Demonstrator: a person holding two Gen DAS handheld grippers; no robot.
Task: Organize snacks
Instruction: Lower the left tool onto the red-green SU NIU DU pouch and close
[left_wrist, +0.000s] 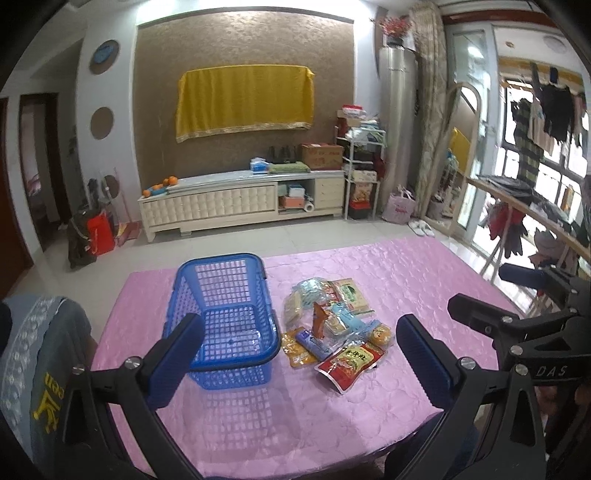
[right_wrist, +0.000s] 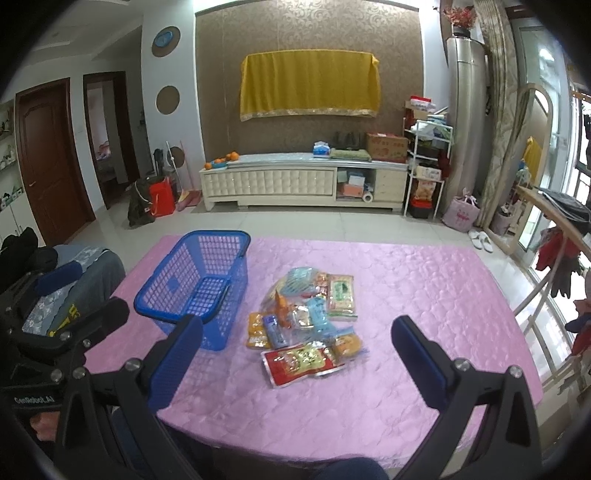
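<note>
An empty blue plastic basket (left_wrist: 225, 317) (right_wrist: 199, 280) stands on the pink tablecloth (left_wrist: 406, 280) (right_wrist: 424, 288), left of a pile of snack packets (left_wrist: 332, 321) (right_wrist: 306, 317). The nearest packet is red (left_wrist: 351, 363) (right_wrist: 301, 363); a green-white one (left_wrist: 351, 293) (right_wrist: 341, 295) lies at the far side. My left gripper (left_wrist: 299, 330) is open above the table's near edge, with nothing between its blue-padded fingers. My right gripper (right_wrist: 297, 332) is open too, empty, held over the near edge in front of the pile. The right gripper also shows at the right border of the left wrist view.
A chair with grey clothing (left_wrist: 40, 354) (right_wrist: 81, 273) stands at the table's left. Beyond the table are a tiled floor, a white TV cabinet (left_wrist: 243, 199) (right_wrist: 303, 181) and shelves (left_wrist: 364, 173). A wooden railing (left_wrist: 528, 210) and window lie to the right.
</note>
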